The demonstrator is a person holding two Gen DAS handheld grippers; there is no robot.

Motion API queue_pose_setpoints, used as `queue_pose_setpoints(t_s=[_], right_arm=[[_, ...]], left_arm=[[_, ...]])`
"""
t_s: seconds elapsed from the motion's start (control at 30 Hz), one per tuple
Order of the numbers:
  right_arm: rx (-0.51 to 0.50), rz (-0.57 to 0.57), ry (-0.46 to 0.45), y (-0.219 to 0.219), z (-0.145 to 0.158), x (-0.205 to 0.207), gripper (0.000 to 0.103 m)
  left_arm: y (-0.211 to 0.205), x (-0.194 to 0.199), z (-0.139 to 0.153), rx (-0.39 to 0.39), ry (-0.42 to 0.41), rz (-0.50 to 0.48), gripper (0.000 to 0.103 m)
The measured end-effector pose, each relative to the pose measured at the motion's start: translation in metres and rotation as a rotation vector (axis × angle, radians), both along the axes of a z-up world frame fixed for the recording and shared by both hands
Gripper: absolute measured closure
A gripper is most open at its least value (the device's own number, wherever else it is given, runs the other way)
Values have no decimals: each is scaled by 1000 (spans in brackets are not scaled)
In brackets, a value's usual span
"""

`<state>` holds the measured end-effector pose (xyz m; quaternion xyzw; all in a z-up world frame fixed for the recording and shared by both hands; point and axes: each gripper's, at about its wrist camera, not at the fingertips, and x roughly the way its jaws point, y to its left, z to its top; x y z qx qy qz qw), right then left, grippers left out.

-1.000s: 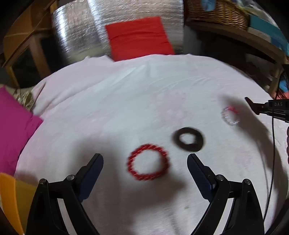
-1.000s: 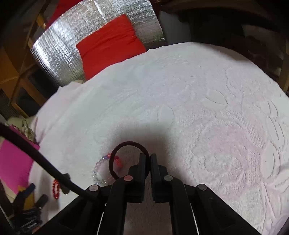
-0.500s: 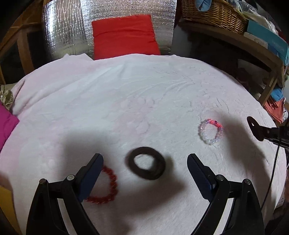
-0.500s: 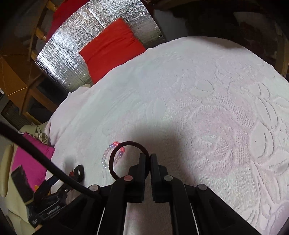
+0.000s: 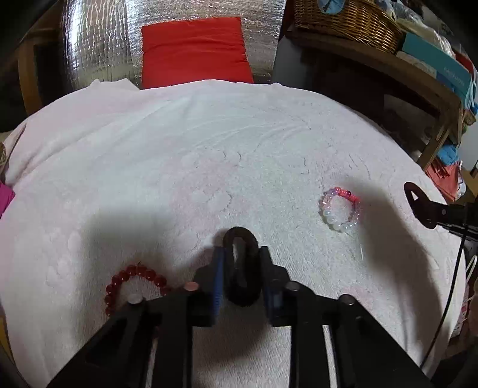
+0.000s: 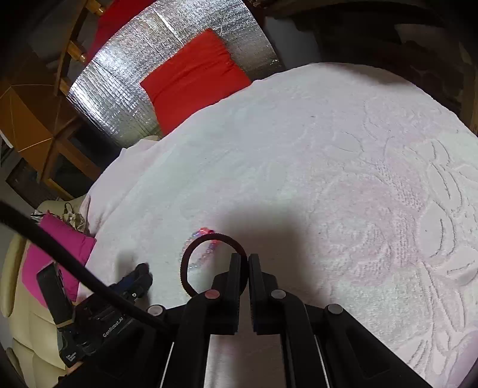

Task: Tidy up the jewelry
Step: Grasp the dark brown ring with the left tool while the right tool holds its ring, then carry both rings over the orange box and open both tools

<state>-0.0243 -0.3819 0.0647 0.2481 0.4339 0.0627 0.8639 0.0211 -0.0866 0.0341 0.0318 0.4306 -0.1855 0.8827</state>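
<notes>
Left tongs (image 5: 240, 268): low centre of the left view, jaws closing around the scrunchie, which sits squeezed into a narrow oval between the blue pads.
Scrunchie (image 5: 241, 294): dark brown, thick, lying on the blanket, its far end poking out past the fingertips.
Red bracelet (image 5: 119, 283): round red beads, just left of the left tongs, lower left of the frame, partly hidden behind the tongs' arm.
Pink bracelet (image 5: 339, 209): clear and pink beads, right of centre in the left view, well apart from the scrunchie, flat on the blanket.
Right tongs (image 6: 248, 259): low centre of the right view, jaws together, pinching a thin dark hair tie.
Hair tie (image 6: 194, 259): a loop standing out to the left of the fingertips, held clear above the blanket; the pink bracelet shows through it.
Right tongs in the left view (image 5: 418, 206): dark tip at the right edge.
Blanket (image 5: 209, 155): white, embossed pattern, covers the whole surface under the jewelry.
Red cushion (image 5: 194, 53): top centre, against a silver foil sheet (image 5: 95, 44).
Basket (image 5: 346, 18): wicker, upper right, on a wooden shelf.
</notes>
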Motion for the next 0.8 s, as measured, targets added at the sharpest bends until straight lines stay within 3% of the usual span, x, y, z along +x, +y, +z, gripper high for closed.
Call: queue_pose_setpoints(t_s=[0.4,0.8], right_arm=[[22,106,-82,53,18,-3,97],[18,223,-109,119,19,-14,97]], left_arm=[[37,-35,51,-60,-95,57,87],[104,-57,67,32,-123,227,87]])
